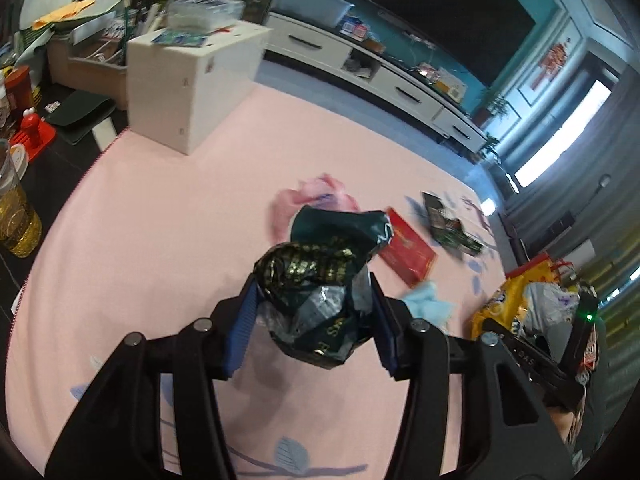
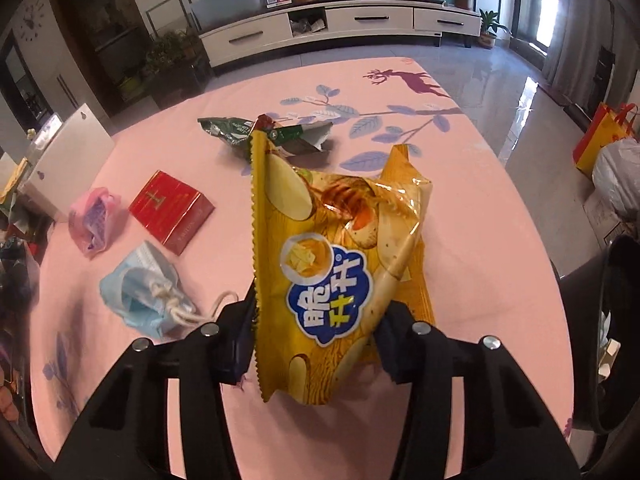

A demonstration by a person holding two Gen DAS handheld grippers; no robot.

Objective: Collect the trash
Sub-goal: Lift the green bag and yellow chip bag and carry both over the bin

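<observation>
Clamped between the blue pads of the left claw point(image 1: 314, 320) is a crumpled dark green foil wrapper point(image 1: 320, 276), squeezed from both sides and lifted clear of the pink tabletop point(image 1: 160, 220). The right claw point(image 2: 316, 344) is likewise clenched, gripping a yellow chip bag point(image 2: 336, 276) low on its body so the serrated edge stands upright.

Beyond the claws, more trash lies on the tabletop: a blue face mask point(image 2: 140, 296) just beside the right claw, a red box point(image 2: 172, 210) farther out, a pink plastic bag point(image 2: 92, 220) to its left, and a green snack wrapper point(image 2: 268, 136) behind the chip bag. In the left view a yellow tote point(image 1: 516, 292) holding bagged rubbish sits off the table's edge; that is probably the collection point, though the fisheye blur makes its opening hard to judge.

With both claws loaded, the step in hand looks like carrying to the bin. Doing it well means holding both grips firm, since foil is slippery and springs back, and releasing only once each piece is well over the opening.

Readable writing is sparse: the chip bag carries a blue cloud logo with Chinese characters, the foil wrapper shows gold lettering too crumpled to read, and the red box bears gold print too small to make out.
</observation>
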